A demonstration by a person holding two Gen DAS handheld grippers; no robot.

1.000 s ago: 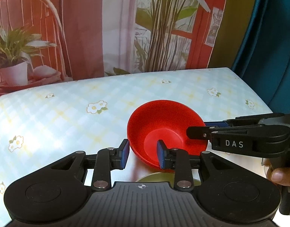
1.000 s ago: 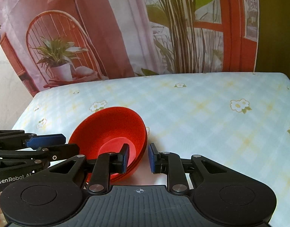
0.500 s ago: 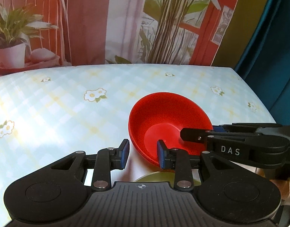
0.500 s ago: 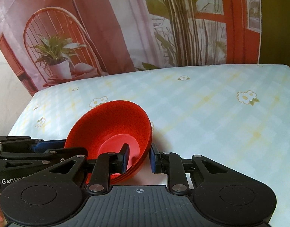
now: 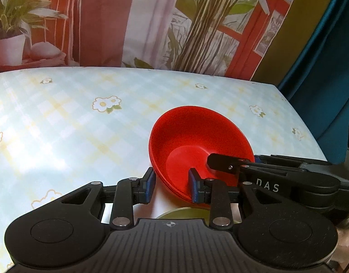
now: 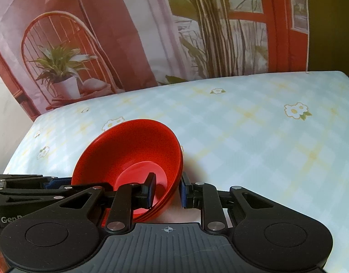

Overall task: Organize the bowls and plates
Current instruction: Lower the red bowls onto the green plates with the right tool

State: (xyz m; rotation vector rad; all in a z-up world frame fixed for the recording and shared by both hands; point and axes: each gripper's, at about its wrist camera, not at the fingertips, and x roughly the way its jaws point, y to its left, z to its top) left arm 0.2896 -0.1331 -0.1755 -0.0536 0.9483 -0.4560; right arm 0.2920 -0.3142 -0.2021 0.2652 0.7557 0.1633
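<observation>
Your left gripper [image 5: 171, 184] is clamped on the near-left wall of the red bowl stack [image 5: 197, 145], one blue pad outside, the other inside the rim. The stack looks like three or so nested bowls, to judge by the layered edges at the bottom, and it tilts with its mouth facing up and away from you. It has no long axis; what matters is that the round rim runs across between your two grippers, with the well opening just ahead of both sets of fingers.

Below the stack, a yellow-green plate [image 5: 186, 212] peeks out, mostly hidden by the gripper body. I judge the bowls are meant to settle onto it, straight down and slightly toward you.

Your right gripper [image 6: 166, 188] is pinched on the opposite wall, inner pad in the well, outer pad against the outside. Both hands are equally near.

The bowls are smooth, matte, thin-walled plastic, likely slippery. The tablecloth [image 6: 254, 136] is glossy, pale blue check with daisies.
</observation>
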